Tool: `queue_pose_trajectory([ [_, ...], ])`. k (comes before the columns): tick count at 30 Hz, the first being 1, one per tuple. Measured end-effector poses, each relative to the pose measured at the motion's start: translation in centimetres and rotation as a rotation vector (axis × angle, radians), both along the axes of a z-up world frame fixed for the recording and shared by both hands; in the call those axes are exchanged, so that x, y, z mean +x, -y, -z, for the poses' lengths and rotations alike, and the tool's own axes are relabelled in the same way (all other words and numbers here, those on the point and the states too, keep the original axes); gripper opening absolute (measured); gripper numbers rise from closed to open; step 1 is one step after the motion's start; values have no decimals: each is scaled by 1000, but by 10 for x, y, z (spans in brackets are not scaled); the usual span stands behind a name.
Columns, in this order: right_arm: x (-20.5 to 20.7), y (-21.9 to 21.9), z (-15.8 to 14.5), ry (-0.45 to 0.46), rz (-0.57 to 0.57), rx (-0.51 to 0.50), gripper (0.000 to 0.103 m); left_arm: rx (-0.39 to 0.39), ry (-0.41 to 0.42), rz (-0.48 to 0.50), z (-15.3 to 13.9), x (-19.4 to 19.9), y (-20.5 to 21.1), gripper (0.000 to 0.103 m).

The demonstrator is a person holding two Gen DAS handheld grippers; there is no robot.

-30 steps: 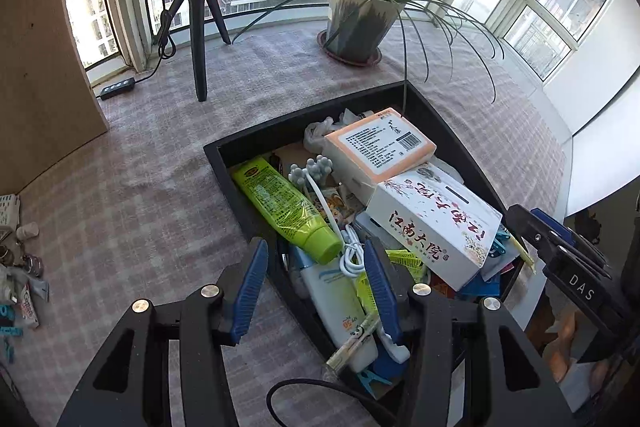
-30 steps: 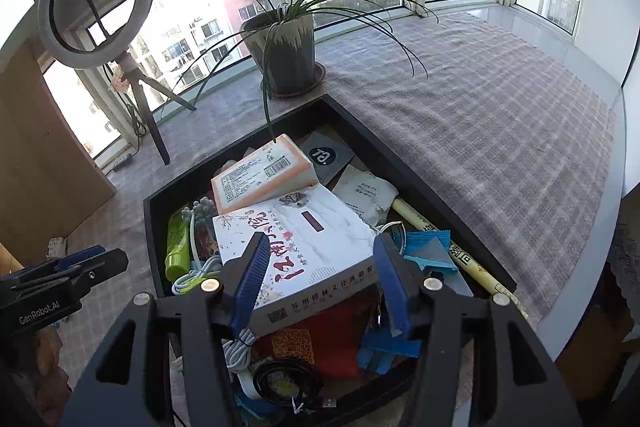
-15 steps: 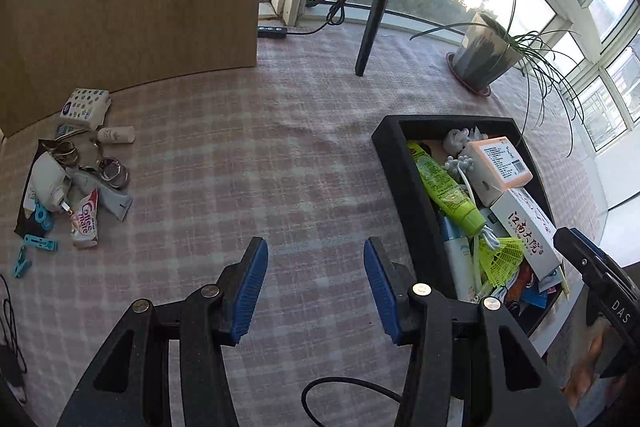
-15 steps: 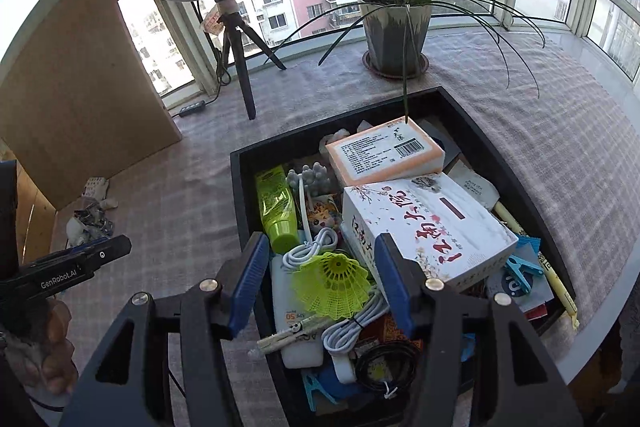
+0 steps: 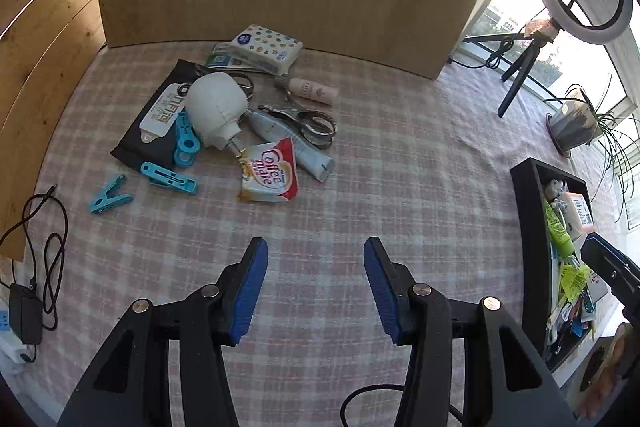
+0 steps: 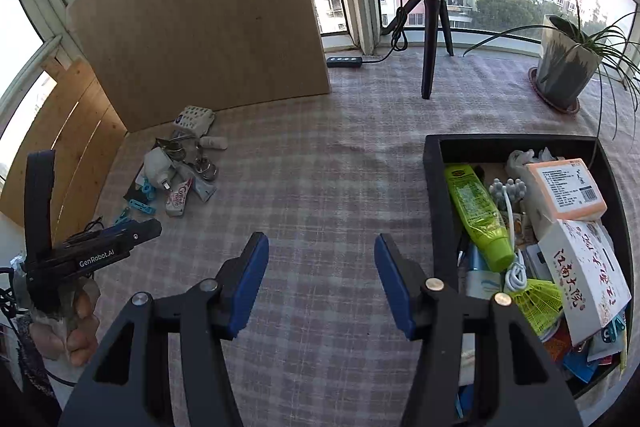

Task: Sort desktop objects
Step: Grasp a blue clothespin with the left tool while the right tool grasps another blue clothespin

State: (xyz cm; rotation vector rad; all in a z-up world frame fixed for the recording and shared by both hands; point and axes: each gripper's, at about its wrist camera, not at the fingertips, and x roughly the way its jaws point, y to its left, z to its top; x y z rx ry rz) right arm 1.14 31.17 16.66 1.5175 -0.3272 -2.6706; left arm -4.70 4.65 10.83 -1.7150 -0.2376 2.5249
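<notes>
A heap of loose items lies on the checked cloth: a Coffee mate sachet point(image 5: 269, 171), a white bulb-shaped object point(image 5: 218, 109), blue clothes pegs point(image 5: 168, 179), a tissue pack point(image 5: 268, 45) and metal clips point(image 5: 316, 121). My left gripper point(image 5: 315, 253) hovers open and empty over bare cloth, short of the heap. The black tray point(image 6: 434, 187) on the right is full: a green tube point(image 6: 478, 215), an orange box point(image 6: 566, 189), a white printed box point(image 6: 588, 275). My right gripper point(image 6: 320, 251) is open and empty over the cloth just left of the tray.
A wooden board point(image 6: 208, 27) stands behind the heap. A ring light on a tripod point(image 6: 432, 27), a power strip point(image 6: 344, 62) and a potted plant point(image 6: 566, 65) stand by the window. A black cable and charger point(image 5: 28, 291) lie at the left edge.
Both grippers have swung left, away from above the tray. The left view now faces the heap of loose items; the right view shows cloth with the tray at its right. Jaws unchanged.
</notes>
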Motion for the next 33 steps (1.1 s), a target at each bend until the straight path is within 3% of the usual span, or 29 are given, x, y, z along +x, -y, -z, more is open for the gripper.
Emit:
queue_pose_trajectory([
  [7,-39,82,23,40,-191,-39,54,-37,5,-138,19,1,108,48],
  [12,-67,151,46,81,-379,-55,54,-85,34,-150,39,-2,154,49],
  [21,-107,246,84,85,-637,-5,54,-170,35,-41,61,-21,170,55],
  [33,-146,291,121,133,-718,45,53,-147,48,29,80,-38,163,55],
])
